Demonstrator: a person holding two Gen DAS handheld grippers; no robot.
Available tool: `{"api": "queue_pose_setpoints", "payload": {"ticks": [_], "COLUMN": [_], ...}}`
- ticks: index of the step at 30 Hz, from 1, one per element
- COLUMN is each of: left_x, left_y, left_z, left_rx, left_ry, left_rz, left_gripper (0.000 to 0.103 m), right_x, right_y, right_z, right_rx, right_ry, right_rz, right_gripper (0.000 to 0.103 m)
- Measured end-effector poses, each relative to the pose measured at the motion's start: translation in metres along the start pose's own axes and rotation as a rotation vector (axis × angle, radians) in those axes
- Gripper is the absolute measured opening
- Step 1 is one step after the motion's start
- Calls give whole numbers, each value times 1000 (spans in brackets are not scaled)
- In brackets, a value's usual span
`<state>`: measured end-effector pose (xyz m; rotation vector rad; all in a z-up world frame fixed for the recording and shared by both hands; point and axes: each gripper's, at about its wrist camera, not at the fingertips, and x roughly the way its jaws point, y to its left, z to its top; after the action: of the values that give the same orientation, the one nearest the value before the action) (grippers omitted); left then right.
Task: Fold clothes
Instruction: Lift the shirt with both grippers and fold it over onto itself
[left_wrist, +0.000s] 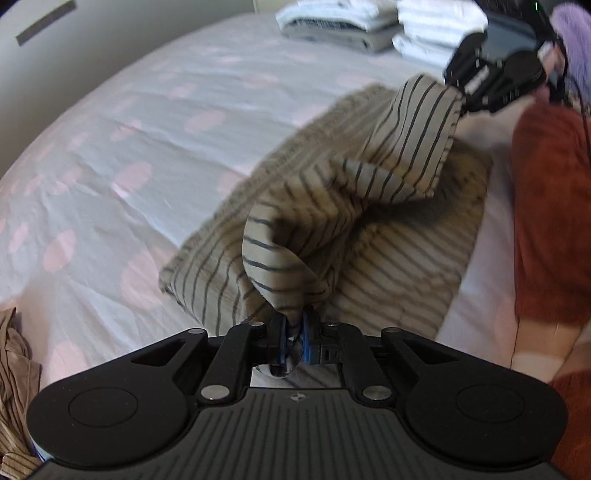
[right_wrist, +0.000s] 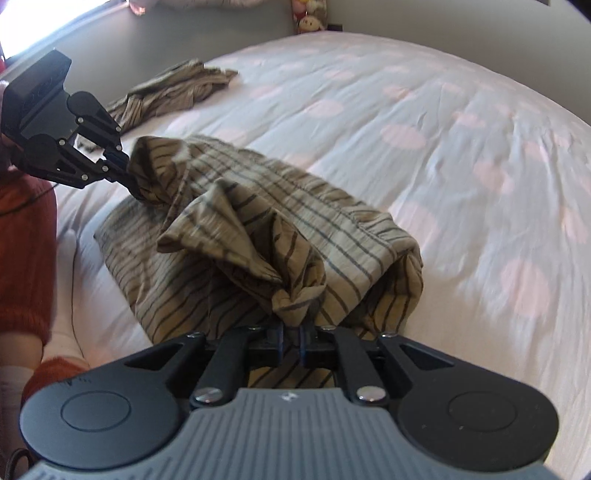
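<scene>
Mid-fold on a beige cotton garment with thin dark stripes (left_wrist: 388, 258), spread near the close edge of a pale blue-grey bedsheet with pink spots (left_wrist: 147, 129). Pinched at two points along one raised edge:
- In the left gripper (left_wrist: 293, 332), jaws narrow and clamped on a twisted corner of the cloth between the blue pads.
- In the right gripper (right_wrist: 291, 338), jaws likewise nearly together, with a bunched corner running down between them. In the left wrist view, corner lifted clear of the layer below, so judged a real grip rather than a loose touch.

Draped between the two holds in a slack, sagging arc above the flat lower part on the sheet.

Judged to be the step of carrying one edge across the rest to halve the garment; not yet laid down. Calls next for:
- keeping both corners level and taut
- travelling together to the opposite edge of the lower layer
- matching edge to edge and lowering until flat
- only then letting go

Worth watching: slack in the middle, likely to crease or bunch if set down without a gentle pull apart.

Elsewhere, a stack of folded white and grey clothes (left_wrist: 340, 29) at the far side. In the right wrist view, a crumpled striped tan garment (right_wrist: 173, 88) far off to the left, probably awaiting its turn. In the left wrist view, a rust-red knitted sleeve (left_wrist: 546, 221) near the right edge.
</scene>
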<state>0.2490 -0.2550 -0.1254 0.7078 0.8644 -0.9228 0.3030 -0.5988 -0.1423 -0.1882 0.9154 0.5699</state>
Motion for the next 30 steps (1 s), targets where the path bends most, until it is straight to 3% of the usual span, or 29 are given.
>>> {"api": "queue_pose_setpoints", "payload": {"ticks": [2,3,5,8,12,16,24,30], "left_x": [-3,-6,-15,-28,-36,-41,-19,14], "left_y": [-5,-10,-20,-42,-69,-95,-124,-125], "left_z": [-1,-1,-3,-4,-2,1,9,5], "left_rx": [19,31,59,149,234,290,381,420], "left_ry": [12,12,5,3,11,-25,18,146], "left_rz": [18,26,41,70,153,228,169,163], "left_gripper": [14,22,30,41,41,44,44,44], "right_x": [-4,-7,-16,-25,-38,-45,-15,7], "right_y": [7,11,24,45,70,93,131,133], "right_z": [-1,-3,-7,-14,-21,-24,-26,-22], "right_rx": [-21,-33,-72,-144,-201,-240,-485,-597], "right_ry": [7,5,3,18,15,-3,89,161], "right_rz": [-17,-29,-60,-106,-169,-156,-187,-224], "right_gripper": [18,30,39,40,40,40,40,40]}}
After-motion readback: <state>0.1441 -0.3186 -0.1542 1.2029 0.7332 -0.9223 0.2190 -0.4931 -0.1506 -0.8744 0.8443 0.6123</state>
